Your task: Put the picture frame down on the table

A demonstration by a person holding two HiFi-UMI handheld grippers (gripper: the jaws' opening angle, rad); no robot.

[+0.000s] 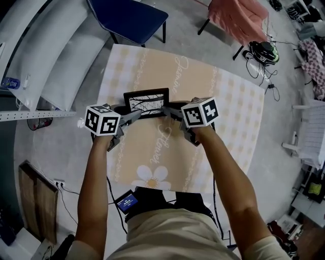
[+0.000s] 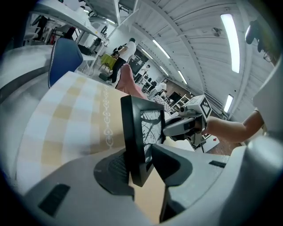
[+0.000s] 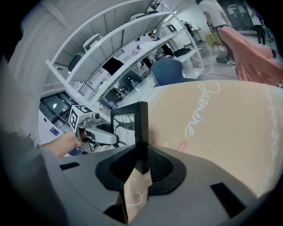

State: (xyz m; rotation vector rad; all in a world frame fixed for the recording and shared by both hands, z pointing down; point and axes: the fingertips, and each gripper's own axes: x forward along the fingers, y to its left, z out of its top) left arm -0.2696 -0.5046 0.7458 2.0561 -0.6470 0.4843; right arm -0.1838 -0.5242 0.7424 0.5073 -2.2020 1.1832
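A black picture frame [image 1: 147, 103] with a black-and-white branch print is held upright over the table [image 1: 228, 122], gripped at both side edges. My left gripper [image 1: 133, 116] is shut on the frame's left edge; in the left gripper view that edge [image 2: 135, 145] sits pinched between the two jaws. My right gripper [image 1: 170, 111] is shut on the frame's right edge, and the right gripper view shows the edge [image 3: 141, 132] clamped between the dark pads. Each gripper view also shows the other gripper [image 2: 185, 126] [image 3: 95, 130] across the frame.
The table wears a beige checked cloth with a daisy [image 1: 151, 176] and script lettering. A blue chair [image 1: 133, 18] stands at its far side, a chair with pink cloth [image 1: 238, 15] beyond the far right corner. Cables and gear [image 1: 263, 53] lie on the floor at right.
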